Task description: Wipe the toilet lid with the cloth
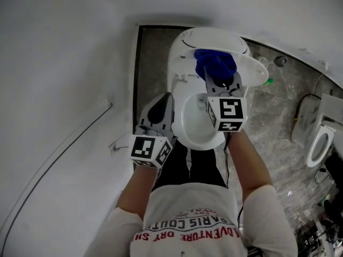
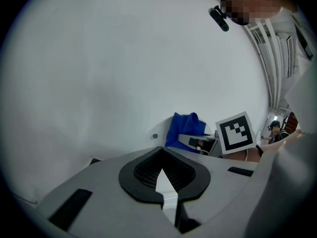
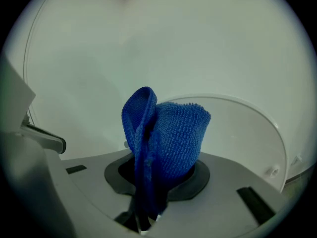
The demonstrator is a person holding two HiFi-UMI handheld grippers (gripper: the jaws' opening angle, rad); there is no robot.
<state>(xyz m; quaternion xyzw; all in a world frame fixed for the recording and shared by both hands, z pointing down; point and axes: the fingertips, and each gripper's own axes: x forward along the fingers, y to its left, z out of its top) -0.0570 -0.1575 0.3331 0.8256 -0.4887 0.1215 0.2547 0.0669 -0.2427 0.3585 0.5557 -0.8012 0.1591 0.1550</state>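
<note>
A white toilet stands below me in the head view with its lid raised behind the open bowl. My right gripper is shut on a bunched blue cloth, which rests against the lid. In the right gripper view the cloth stands up out of the jaws in front of the lid's white face. My left gripper hovers at the bowl's left rim, shut and holding nothing. The left gripper view shows its pads together, with the cloth farther off.
A white wall with a thin cable runs close along the left. Grey stone floor lies to the right, where a second white toilet seat and some cables sit. The person's legs stand right at the bowl's front.
</note>
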